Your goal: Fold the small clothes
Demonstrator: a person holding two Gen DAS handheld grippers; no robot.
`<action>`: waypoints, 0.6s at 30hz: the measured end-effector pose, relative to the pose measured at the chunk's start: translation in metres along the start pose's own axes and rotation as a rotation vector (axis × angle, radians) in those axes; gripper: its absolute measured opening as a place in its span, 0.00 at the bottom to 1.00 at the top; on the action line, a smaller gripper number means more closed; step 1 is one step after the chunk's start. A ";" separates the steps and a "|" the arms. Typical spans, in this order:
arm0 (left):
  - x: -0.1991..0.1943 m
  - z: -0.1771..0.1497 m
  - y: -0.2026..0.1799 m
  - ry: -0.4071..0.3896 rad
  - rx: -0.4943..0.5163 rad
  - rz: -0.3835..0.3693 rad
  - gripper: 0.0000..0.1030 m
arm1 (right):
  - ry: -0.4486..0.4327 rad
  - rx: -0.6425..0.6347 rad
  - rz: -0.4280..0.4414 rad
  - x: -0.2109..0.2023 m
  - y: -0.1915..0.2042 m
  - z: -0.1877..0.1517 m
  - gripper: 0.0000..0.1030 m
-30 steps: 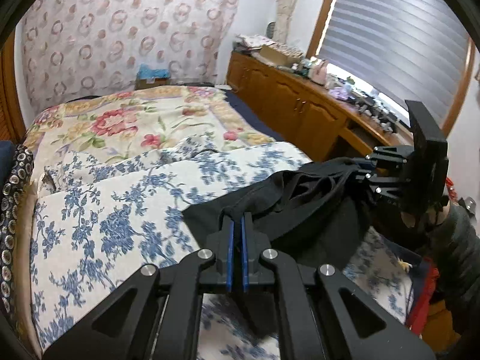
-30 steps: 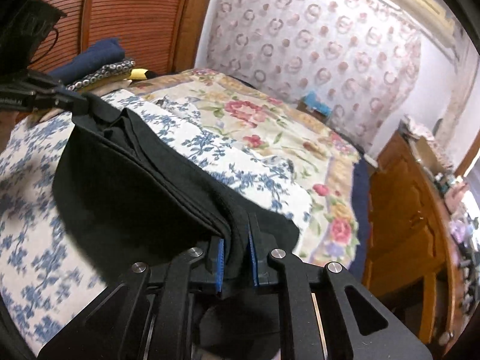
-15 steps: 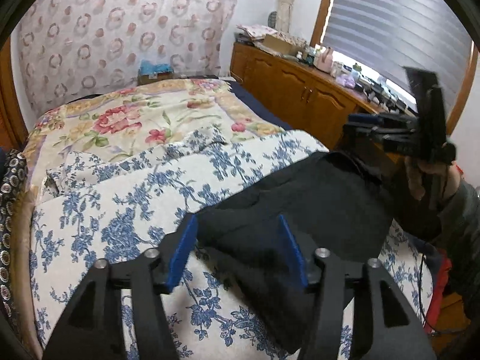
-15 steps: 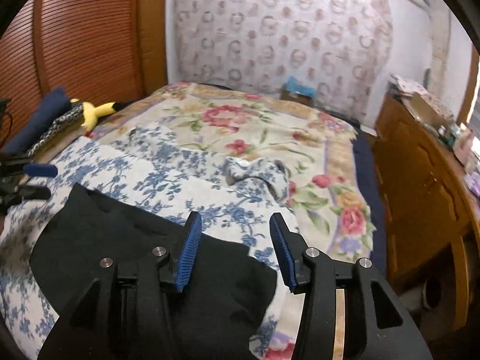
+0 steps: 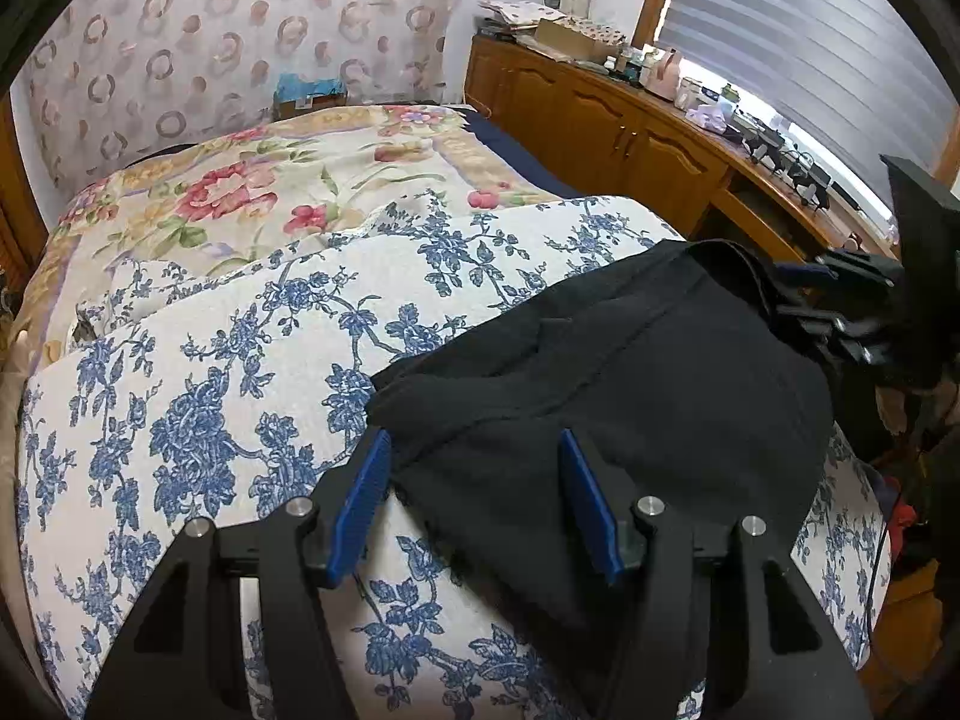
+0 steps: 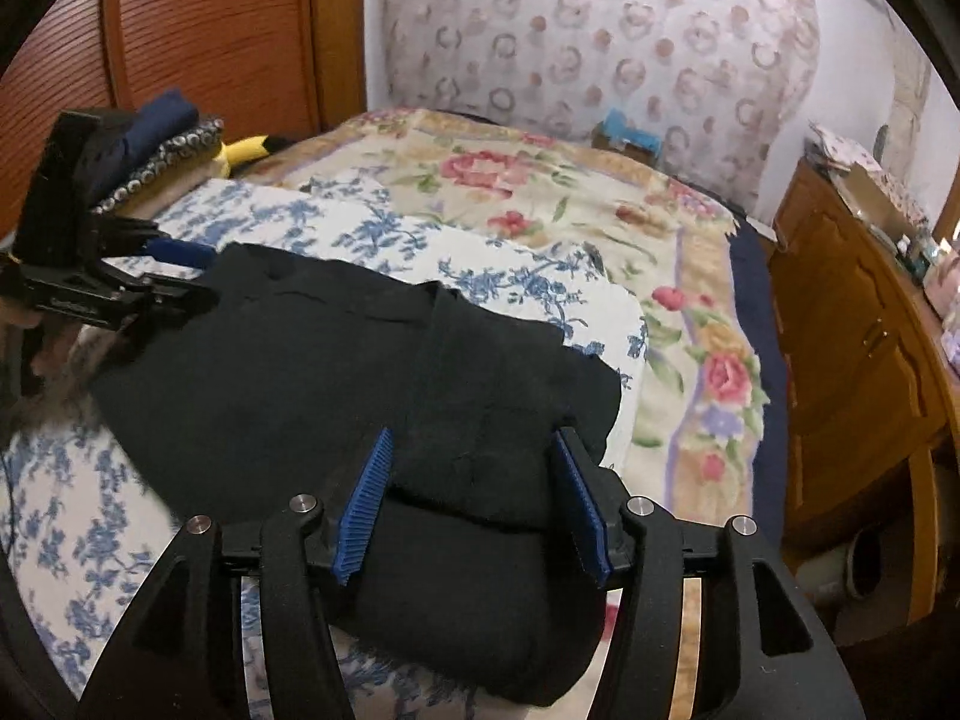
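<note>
Left tongs (image 5: 474,498) hang with their blue pads wide apart, nothing between them but air, poised just over the near corner of the black garment (image 5: 630,384), which lies spread on the blue-flowered quilt (image 5: 198,396) of the bed. Moving across the cloth, a seam runs up its middle and one layer sits rumpled over another near the top edge, so it looks only part-folded, by my reckoning. Over on the right, the right tongs (image 6: 474,504) are just as wide apart, hovering above the other end of the garment (image 6: 336,360), gripping nothing. To do this step well, I'd say both tongs should dip to the two corners of one edge, bite only the top layer, lift together and carry it level across so the edges meet; snatching both layers or moving one side ahead of the other would likely drag the whole piece askew on that soft quilt. As for containers: no basket or bin shows for finished clothes. A small blue-topped box (image 5: 309,93) sits by the far wall, contents unclear, and the cabinet (image 6: 852,324) doors at right are closed.
</note>
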State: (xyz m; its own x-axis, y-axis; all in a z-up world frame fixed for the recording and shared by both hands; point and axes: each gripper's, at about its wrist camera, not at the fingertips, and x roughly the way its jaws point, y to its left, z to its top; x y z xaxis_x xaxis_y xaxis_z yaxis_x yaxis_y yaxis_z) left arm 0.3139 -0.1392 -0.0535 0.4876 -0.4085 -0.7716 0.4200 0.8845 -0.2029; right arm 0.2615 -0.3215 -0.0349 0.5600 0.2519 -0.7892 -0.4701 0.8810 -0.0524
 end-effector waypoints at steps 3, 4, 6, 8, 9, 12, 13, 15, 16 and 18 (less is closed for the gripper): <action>0.002 -0.001 0.001 0.002 -0.005 0.003 0.57 | -0.020 0.004 -0.090 0.009 -0.021 0.008 0.48; 0.003 -0.001 0.001 0.004 -0.005 0.006 0.57 | -0.021 0.016 -0.137 0.013 -0.030 0.011 0.43; 0.003 -0.002 0.001 0.002 -0.007 0.007 0.57 | -0.029 0.094 -0.250 0.019 -0.059 0.017 0.42; 0.001 -0.003 0.001 -0.001 -0.011 0.007 0.57 | -0.052 0.147 -0.262 0.012 -0.074 0.020 0.42; 0.000 -0.003 0.002 -0.002 -0.014 0.006 0.57 | -0.069 0.157 -0.250 0.007 -0.076 0.019 0.42; -0.004 -0.007 0.006 -0.005 -0.027 -0.002 0.57 | -0.091 0.185 -0.182 -0.006 -0.073 0.014 0.49; -0.003 -0.008 0.007 -0.002 -0.030 -0.004 0.57 | -0.087 0.194 -0.155 -0.008 -0.070 0.012 0.51; 0.000 -0.010 0.008 0.013 -0.035 -0.008 0.57 | -0.066 0.204 -0.068 -0.010 -0.062 0.006 0.59; 0.002 -0.010 0.009 0.019 -0.038 -0.009 0.57 | -0.050 0.209 -0.034 -0.008 -0.058 0.003 0.61; 0.006 -0.009 0.009 0.023 -0.043 -0.013 0.58 | -0.020 0.214 -0.016 -0.001 -0.050 -0.005 0.64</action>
State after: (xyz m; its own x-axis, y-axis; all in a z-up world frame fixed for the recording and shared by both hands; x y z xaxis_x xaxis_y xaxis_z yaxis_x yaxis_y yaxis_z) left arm 0.3136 -0.1316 -0.0653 0.4641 -0.4155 -0.7823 0.3928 0.8881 -0.2387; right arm 0.2811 -0.3673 -0.0347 0.5802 0.2435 -0.7772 -0.3072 0.9492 0.0680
